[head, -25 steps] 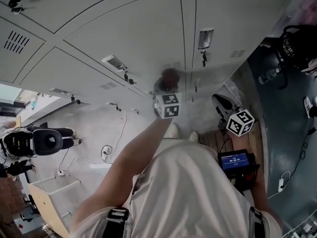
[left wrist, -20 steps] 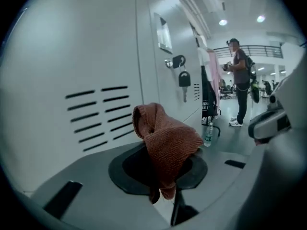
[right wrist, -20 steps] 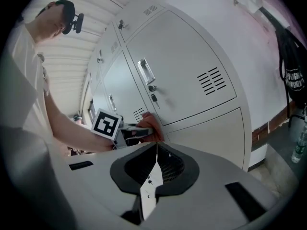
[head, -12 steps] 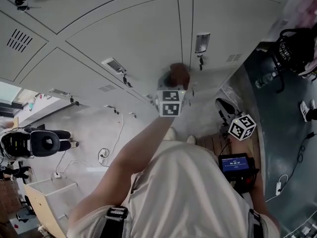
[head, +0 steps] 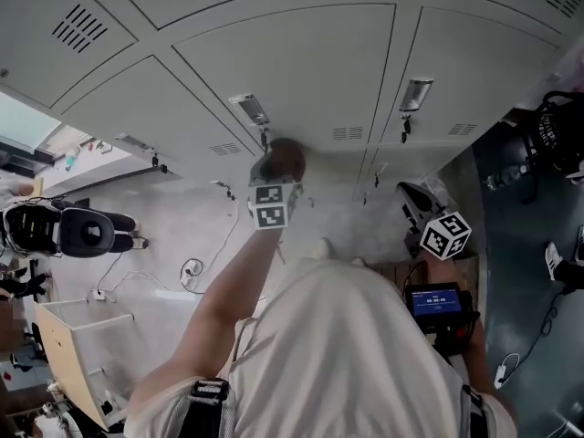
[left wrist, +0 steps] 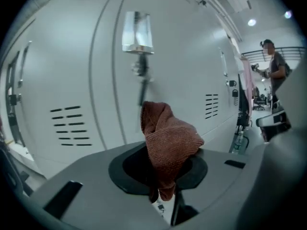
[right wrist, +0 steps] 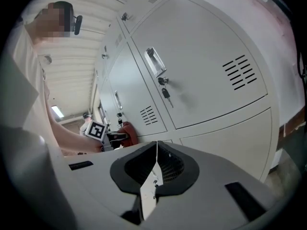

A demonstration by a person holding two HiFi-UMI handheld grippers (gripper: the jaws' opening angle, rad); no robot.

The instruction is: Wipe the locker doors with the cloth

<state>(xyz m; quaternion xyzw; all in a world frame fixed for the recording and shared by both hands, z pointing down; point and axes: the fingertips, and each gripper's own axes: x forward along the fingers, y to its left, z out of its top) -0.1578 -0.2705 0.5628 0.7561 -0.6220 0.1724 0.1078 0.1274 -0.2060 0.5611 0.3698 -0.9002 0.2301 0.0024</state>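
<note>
A rust-brown cloth (head: 285, 158) is pressed to a grey locker door (head: 301, 71), just below its handle (head: 249, 109). My left gripper (head: 276, 182) is shut on that cloth at the end of an outstretched arm. In the left gripper view the cloth (left wrist: 169, 142) bunches up out of the jaws and hides the fingertips; the handle (left wrist: 137, 32) and key (left wrist: 142, 83) stand right ahead. My right gripper (head: 412, 201) hangs low at the right, away from the doors. Its jaws (right wrist: 154, 174) are pressed together, nothing between them. The cloth (right wrist: 128, 130) shows small in the right gripper view.
A neighbouring door (head: 474, 71) with handle (head: 416, 93) is to the right. A black chair (head: 68, 231) and a wooden box (head: 78, 354) stand on the floor at left; a black bag (head: 558, 121) lies at right. A person (left wrist: 273, 66) stands far down the locker row.
My left gripper has carried the cloth leftward, from the seam between two doors to under the left door's handle. The right gripper has stayed low at the right.
</note>
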